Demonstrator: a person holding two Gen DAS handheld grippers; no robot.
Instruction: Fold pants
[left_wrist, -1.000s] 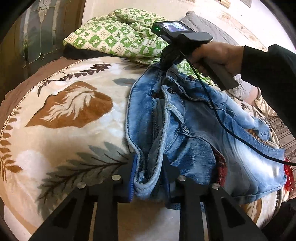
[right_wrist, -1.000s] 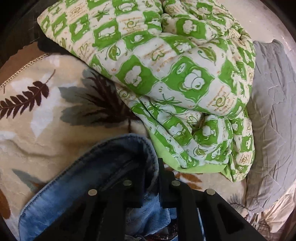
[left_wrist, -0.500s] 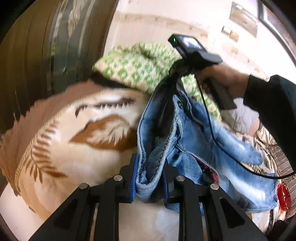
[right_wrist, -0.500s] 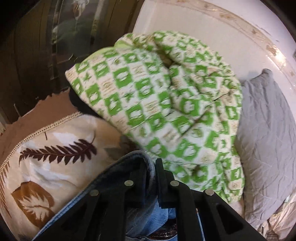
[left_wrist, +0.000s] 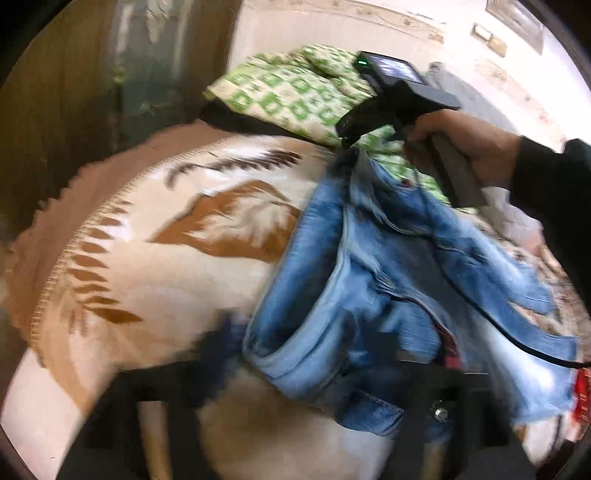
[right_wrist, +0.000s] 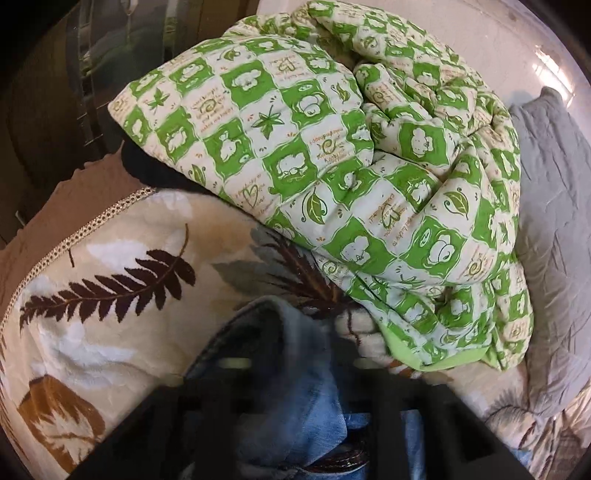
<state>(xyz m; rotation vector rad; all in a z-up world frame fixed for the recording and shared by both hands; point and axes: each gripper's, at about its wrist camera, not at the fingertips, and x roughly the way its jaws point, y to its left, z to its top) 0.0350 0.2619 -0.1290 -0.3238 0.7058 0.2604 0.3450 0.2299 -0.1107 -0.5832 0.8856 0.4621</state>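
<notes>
We hold the blue jeans (left_wrist: 369, 280) by the waistband end, stretched between our two grippers above a bed covered with a cream blanket (left_wrist: 207, 273) printed with brown and grey leaves. In the left wrist view the left gripper (left_wrist: 310, 369) is smeared by motion blur – its fingers stand wider apart than a tight pinch, with a thick roll of waistband denim lying between them, and we cannot tell whether the jaws actually press on the cloth. Farther along the bed the right gripper (left_wrist: 345, 146) is gripped in our right hand (left_wrist: 461, 144), its tip meeting the far end of the waistband; a black cable (left_wrist: 517, 336) trails from it across the denim. In the right wrist view the right gripper (right_wrist: 332, 354) is also blurred, with bunched denim (right_wrist: 295, 387) filling the space between its fingers – the jaws look narrowed onto the fabric. The legs of the jeans lie rumpled on the blanket to the right. Beyond sits a green-and-white checked quilt (right_wrist: 351, 166) piled on the bed, with a grey pillow (right_wrist: 554, 229) beside it.
</notes>
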